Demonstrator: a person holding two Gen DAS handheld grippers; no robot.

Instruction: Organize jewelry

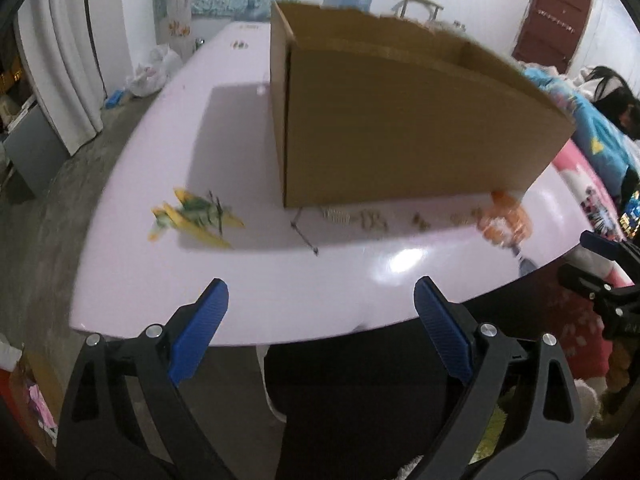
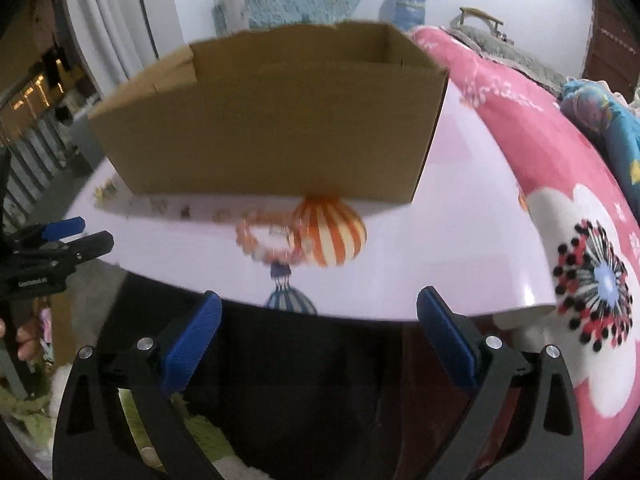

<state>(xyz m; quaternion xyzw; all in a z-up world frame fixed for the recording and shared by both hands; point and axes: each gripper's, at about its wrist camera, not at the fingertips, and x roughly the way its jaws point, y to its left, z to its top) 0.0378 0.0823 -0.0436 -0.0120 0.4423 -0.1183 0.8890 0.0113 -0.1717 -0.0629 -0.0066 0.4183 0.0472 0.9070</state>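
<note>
An open cardboard box (image 1: 400, 120) stands on the pale pink table (image 1: 280, 280); it also shows in the right wrist view (image 2: 272, 128). Small jewelry pieces (image 1: 372, 219) lie in a row along its front. A pink bead bracelet (image 2: 264, 246) lies beside an orange striped ball (image 2: 332, 236), which is blurred in the left wrist view (image 1: 506, 220). My left gripper (image 1: 322, 300) is open and empty near the table's front edge. My right gripper (image 2: 318, 316) is open and empty, just short of the bracelet.
A yellow-green toy plane (image 1: 192, 220) and a thin dark stick (image 1: 304, 236) lie left of the box. A pink flowered blanket (image 2: 560, 200) lies right of the table. The other gripper shows at each view's edge (image 1: 608, 276) (image 2: 52, 248).
</note>
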